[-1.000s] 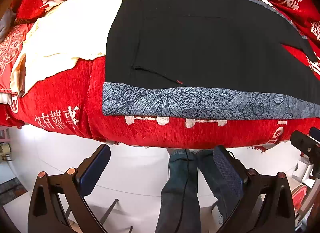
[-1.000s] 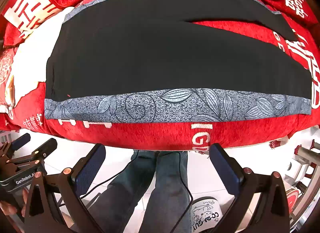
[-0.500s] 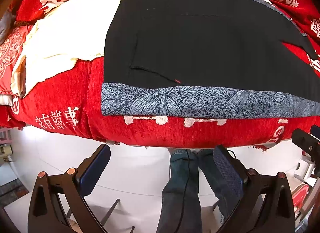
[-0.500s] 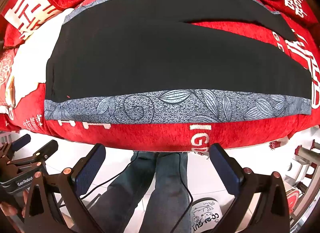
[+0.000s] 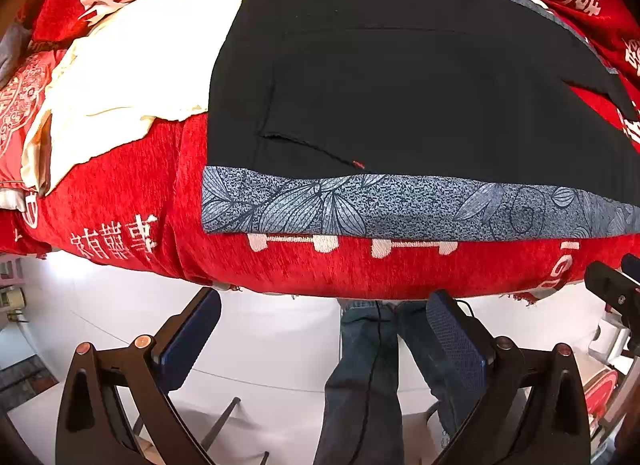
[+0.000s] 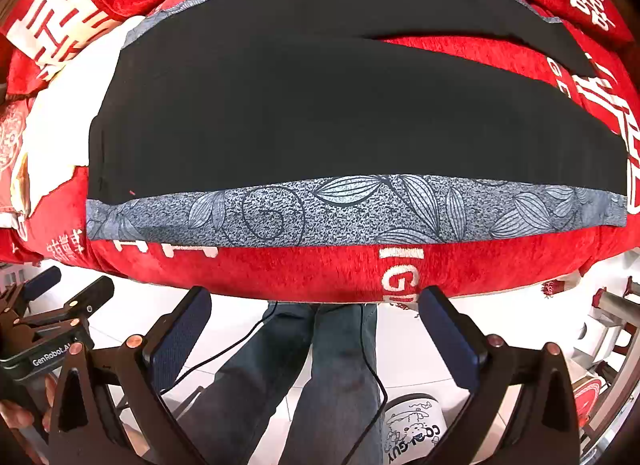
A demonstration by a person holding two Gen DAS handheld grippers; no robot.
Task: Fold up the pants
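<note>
Black pants (image 5: 400,97) with a grey leaf-print side stripe (image 5: 400,205) lie flat on a red bed cover (image 5: 120,193), waist at the left, legs spread to the right. In the right wrist view the pants (image 6: 320,113) and the stripe (image 6: 340,209) span the frame, the two legs parted at the upper right. My left gripper (image 5: 322,325) is open and empty, held off the bed's near edge below the waist end. My right gripper (image 6: 314,321) is open and empty, off the near edge below the legs.
A cream cloth (image 5: 132,73) lies on the bed left of the waist. Below both grippers are the person's jeans-clad legs (image 6: 320,377), a thin cable and a white floor. A white slipper (image 6: 412,425) sits by the right foot. Metal frame parts (image 6: 616,305) stand at the right.
Both views have crept slightly closer to the bed; the pants sit a touch lower and larger. The grippers stay open and nothing on the bed has moved.
</note>
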